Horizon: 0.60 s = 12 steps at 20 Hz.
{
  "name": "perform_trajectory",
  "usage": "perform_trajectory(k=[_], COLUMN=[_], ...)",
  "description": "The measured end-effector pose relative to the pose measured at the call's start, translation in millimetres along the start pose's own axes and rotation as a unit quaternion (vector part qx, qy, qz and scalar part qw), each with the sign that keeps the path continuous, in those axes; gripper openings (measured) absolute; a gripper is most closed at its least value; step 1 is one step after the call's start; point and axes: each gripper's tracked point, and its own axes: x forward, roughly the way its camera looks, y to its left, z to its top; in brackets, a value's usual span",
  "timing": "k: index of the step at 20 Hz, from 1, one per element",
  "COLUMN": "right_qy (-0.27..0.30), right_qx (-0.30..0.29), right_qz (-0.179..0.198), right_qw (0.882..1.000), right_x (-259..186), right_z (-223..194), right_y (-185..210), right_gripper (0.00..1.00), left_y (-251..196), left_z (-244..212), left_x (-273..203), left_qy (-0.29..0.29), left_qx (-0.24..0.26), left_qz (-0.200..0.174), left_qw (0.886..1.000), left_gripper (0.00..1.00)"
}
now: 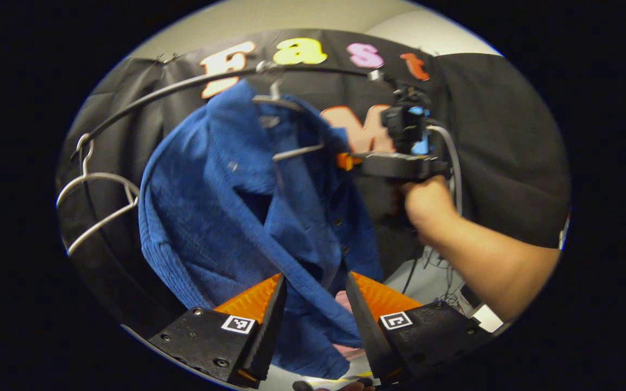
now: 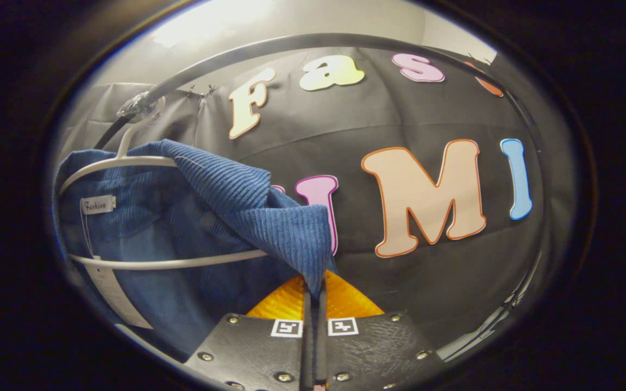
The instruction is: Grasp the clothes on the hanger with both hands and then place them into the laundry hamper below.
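Both fingers of right gripper [image 2: 314,290] pinch blue shirt [image 2: 269,217] (left gripper [image 1: 315,296] gapes).

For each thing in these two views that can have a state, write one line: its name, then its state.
Blue garment: on its hanger, one shoulder pulled off.
Garment's hanger: hooked on the rail, partly bared.
Spare hanger: hanging bare on the rail.
Rail: carrying both hangers.
Left tool: open, the garment's front between its fingers.
Right tool: shut on the garment's shoulder.

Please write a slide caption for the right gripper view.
Right claw shut on ribbed blue knit garment, pulling it off white hanger.
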Motion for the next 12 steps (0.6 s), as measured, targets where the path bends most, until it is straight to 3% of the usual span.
perform_trajectory(k=[1,2,3,5,8,9,11,12], right_qy=[0.001,0.0,-0.001,-0.005,-0.016,-0.017,-0.001,0.009], right_qx=[-0.001,-0.003,-0.005,-0.002,0.004,0.008,0.016,0.015], right_qz=[0.002,0.001,-0.001,0.0,-0.008,-0.01,-0.013,-0.006], right_qw=[1.0,1.0,1.0,1.0,1.0,1.0,1.0,1.0], right_x=[0.3,0.3,0.6,-0.2,0.3,-0.2,-3.0,-4.3], right_z=[-2.0,-2.2,-2.7,-6.7,-7.4,-8.6,-20.6,-29.0], right_y=[1.6,2.3,3.0,6.1,5.5,6.8,11.5,17.6], right_gripper=[0.03,0.03,0.02,0.03,0.03,0.03,0.03,0.11], left_y=[12.1,25.3,33.2,36.4,44.6,56.6,53.8,53.7], left_z=[-5.4,-7.3,-7.0,-0.9,11.8,11.9,12.2,8.3], left_x=[7.5,14.7,23.6,36.3,42.0,38.7,35.5,27.0], left_qy=[0.015,0.024,0.029,0.029,0.011,0.012,0.0,0.007], left_qx=[-0.018,-0.029,-0.037,-0.056,-0.074,-0.082,-0.114,-0.109], left_qz=[0.019,0.04,0.061,0.082,0.054,0.064,0.008,-0.005], left_qw=[1.0,0.998,0.997,0.995,0.996,0.995,0.993,0.994], left_gripper=[0.69,0.75,0.7,0.7,0.66,0.44,0.01,0.01])
